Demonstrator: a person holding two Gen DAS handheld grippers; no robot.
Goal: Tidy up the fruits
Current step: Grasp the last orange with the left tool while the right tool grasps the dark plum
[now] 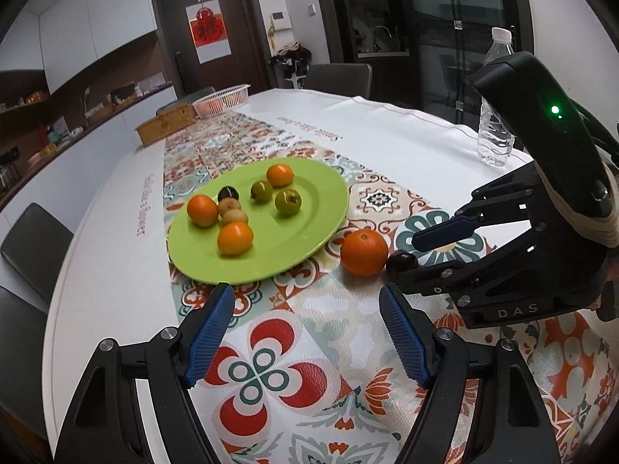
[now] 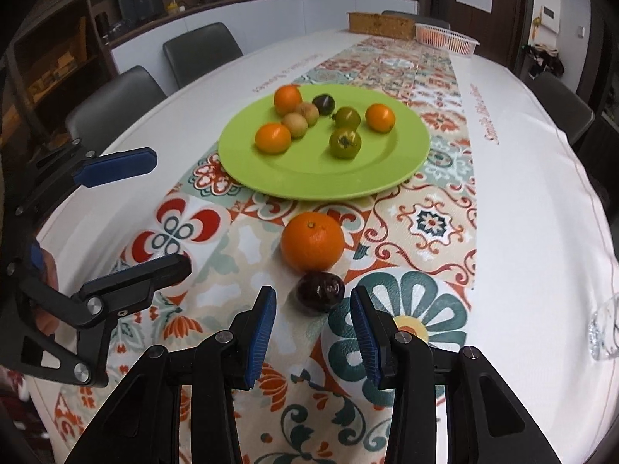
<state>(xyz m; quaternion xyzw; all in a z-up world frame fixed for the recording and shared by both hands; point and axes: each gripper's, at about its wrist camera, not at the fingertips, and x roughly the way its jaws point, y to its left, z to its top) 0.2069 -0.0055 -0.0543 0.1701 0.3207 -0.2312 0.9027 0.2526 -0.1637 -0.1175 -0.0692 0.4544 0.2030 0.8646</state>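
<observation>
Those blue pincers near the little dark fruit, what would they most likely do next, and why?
Probably the right gripper eases forward a little and closes on the dark plum. Its jaws are open and the plum lies on the cloth just ahead of the gap, not yet between the pads. The plum and the big orange beside it are the only fruits still off the green plate.

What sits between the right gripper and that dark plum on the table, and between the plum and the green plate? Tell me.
Nothing visible lies between the open right gripper and the small dark purple plum. Towards the round green plate, the large orange sits directly in the path, touching or nearly touching the plum.
</observation>
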